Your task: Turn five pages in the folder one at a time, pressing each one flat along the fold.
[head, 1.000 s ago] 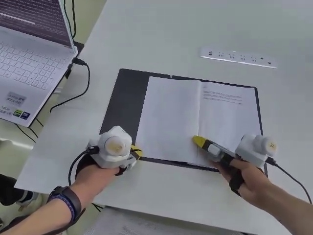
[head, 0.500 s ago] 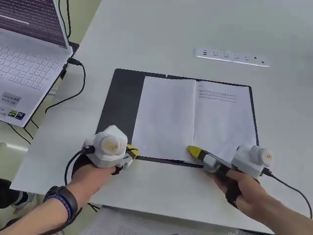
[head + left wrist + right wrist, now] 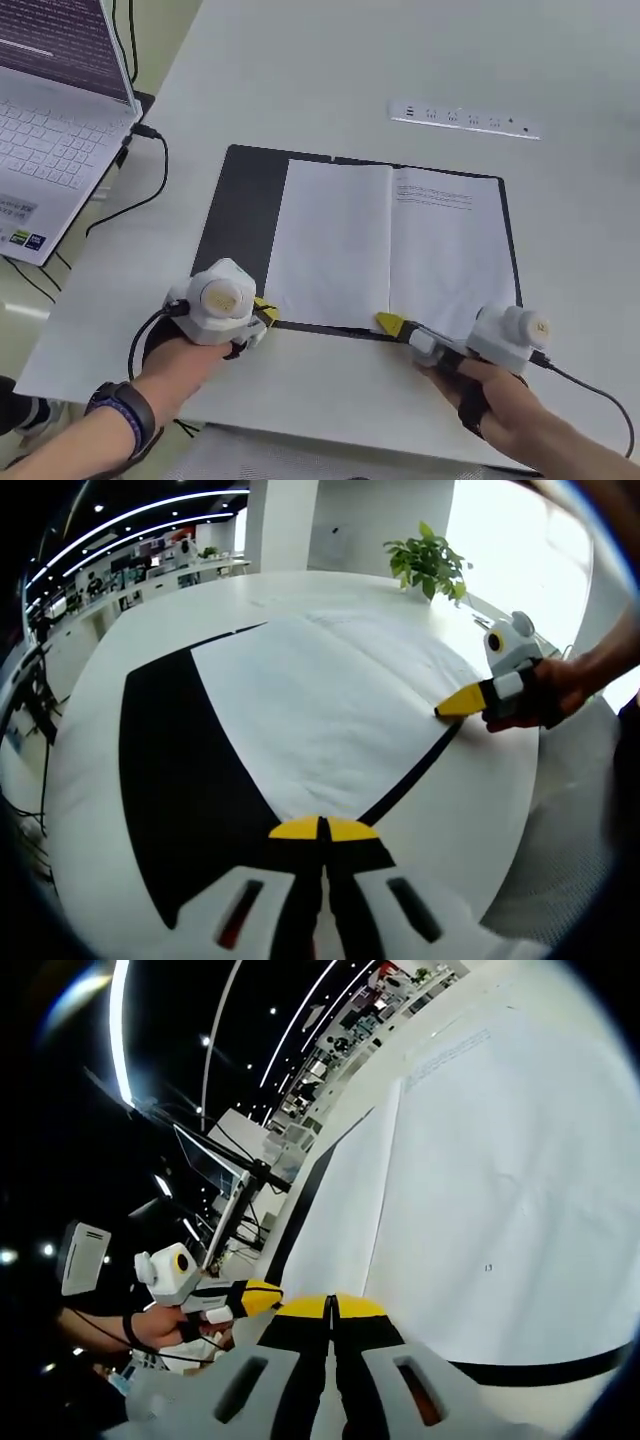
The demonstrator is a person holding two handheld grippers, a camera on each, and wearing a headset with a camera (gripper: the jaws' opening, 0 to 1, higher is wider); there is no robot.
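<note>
White table (image 3: 330, 70), open folder (image 3: 335, 250), laptop (image 3: 50, 130), power strip (image 3: 465, 119)

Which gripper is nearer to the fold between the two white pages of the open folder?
Right. The right gripper has its tip at the near end of the fold; the left gripper is farther away, at the near edge of the black cover.

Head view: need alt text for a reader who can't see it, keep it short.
An open folder with a black cover and white pages lies on a white table. The shut left tongs rest at its near left corner, and the shut right tongs sit at the near end of the fold. A laptop sits at far left, and a power strip lies beyond the folder.
</note>
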